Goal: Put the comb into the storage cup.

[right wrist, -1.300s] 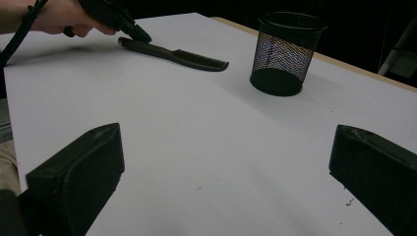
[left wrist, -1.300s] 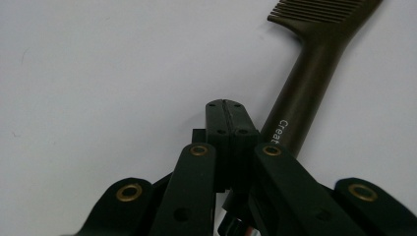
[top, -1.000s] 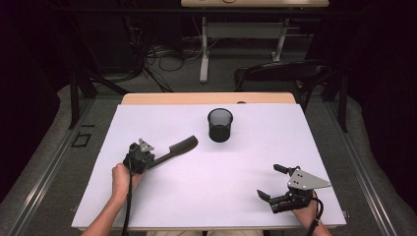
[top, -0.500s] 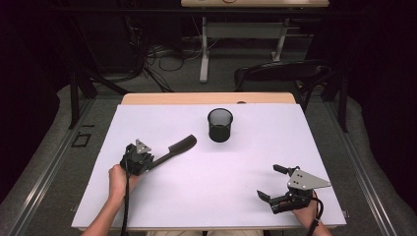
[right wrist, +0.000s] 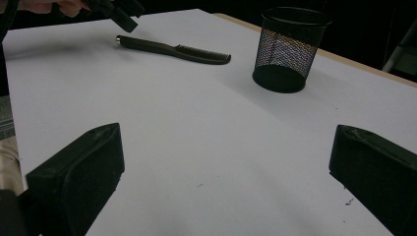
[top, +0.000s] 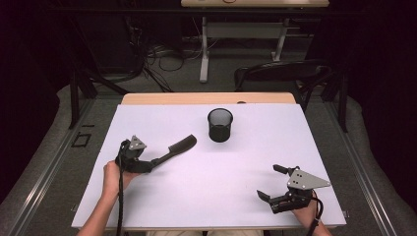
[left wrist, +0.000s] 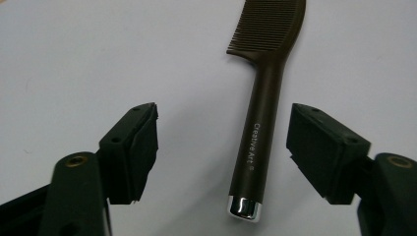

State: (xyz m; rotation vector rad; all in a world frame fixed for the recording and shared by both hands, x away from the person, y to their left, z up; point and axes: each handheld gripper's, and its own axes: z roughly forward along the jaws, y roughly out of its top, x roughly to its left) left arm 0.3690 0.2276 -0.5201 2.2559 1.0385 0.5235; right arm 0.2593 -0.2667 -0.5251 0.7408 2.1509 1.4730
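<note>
From the high view, the comb was lying flat on the white table, at roughly 8 o'clock from the mesh cup and well apart from it. The left gripper sat right at the comb's handle end, and its jaws had just been opening, so the comb looked let go rather than held. The right gripper was parked over at the 5 o'clock corner of the table, jaws spread with nothing in them, nowhere near anything.

The left gripper view made it clearer. The comb lay between the two jaws with its silver cap toward the camera at 6 o'clock and its teeth pointing up to 12 o'clock. There was bare table on both sides of the handle, so neither pad was touching it. Released, basically.

In the right gripper view, the comb was on the table at about 11 o'clock, the cup stood upright at about 1 o'clock, and the cup looked empty as far as I could see through the mesh. The left gripper was hanging just above the comb's capped end.

My read: the comb had been put down, so that bit looked finished. If it was meant to end up in the cup, that whole part was still to do.
</note>
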